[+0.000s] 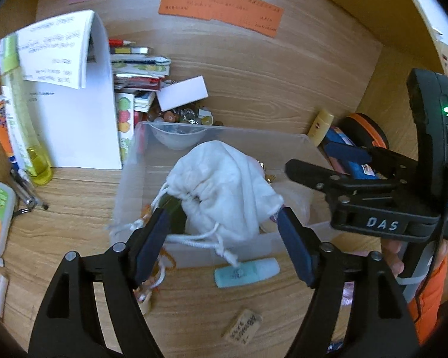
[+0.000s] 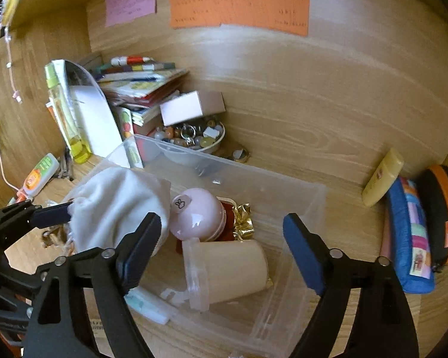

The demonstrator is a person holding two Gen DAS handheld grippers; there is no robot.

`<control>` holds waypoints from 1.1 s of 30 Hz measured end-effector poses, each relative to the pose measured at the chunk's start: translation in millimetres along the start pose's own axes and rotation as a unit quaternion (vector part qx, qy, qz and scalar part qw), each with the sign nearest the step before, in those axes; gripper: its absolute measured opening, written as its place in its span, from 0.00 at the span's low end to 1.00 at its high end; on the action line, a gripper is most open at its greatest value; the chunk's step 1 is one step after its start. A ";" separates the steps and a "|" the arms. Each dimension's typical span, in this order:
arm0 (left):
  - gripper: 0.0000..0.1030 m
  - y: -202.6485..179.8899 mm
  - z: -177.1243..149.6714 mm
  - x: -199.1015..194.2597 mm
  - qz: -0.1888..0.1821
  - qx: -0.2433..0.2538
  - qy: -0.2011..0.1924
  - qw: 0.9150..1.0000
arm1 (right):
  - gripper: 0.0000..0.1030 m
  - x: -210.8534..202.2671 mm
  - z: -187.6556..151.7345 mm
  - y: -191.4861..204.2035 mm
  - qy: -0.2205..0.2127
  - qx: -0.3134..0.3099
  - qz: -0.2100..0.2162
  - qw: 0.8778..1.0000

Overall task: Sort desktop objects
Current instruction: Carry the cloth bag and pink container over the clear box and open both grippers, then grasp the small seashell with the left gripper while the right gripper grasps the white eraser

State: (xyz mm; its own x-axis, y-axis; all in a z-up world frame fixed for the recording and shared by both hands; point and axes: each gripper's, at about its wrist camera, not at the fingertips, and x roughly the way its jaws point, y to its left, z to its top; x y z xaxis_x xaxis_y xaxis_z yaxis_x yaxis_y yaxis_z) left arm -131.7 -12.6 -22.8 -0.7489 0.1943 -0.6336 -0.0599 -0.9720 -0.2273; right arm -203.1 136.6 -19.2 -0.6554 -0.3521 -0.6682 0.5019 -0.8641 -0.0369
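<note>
A clear plastic bin (image 1: 301,140) (image 2: 313,197) sits on the wooden desk. A white drawstring pouch (image 1: 224,185) (image 2: 116,205) lies over its near-left side. My left gripper (image 1: 224,244) is open, its fingers on either side of the pouch's mouth. My right gripper (image 2: 221,253) is open above the bin, over a beige plastic cup (image 2: 230,271) lying on its side, a pink round container (image 2: 197,217) and gold foil (image 2: 243,220). The right gripper also shows at the right of the left wrist view (image 1: 307,173).
A small teal tube (image 1: 246,271) and a wooden tag (image 1: 243,326) lie in front of the bin. Books (image 2: 140,83), a white box (image 2: 191,107) and a bowl of beads (image 2: 194,137) stand behind it. A yellow tube (image 2: 382,179) and blue pencil case (image 2: 409,232) lie at right.
</note>
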 end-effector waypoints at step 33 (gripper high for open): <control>0.68 56.1 -85.3 -25.5 0.084 -0.004 0.059 0.995 | 0.83 -42.3 -101.8 56.2 0.023 -0.055 0.073 0.996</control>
State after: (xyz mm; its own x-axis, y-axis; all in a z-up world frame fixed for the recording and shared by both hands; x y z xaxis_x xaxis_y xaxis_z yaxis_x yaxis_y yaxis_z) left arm -59.6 -60.8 -82.5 -0.6648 0.0449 -0.7456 0.0651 -0.9909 -0.1176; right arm -89.6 139.5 -68.6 -0.5456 -0.4525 -0.7053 0.6506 -0.7592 -0.0162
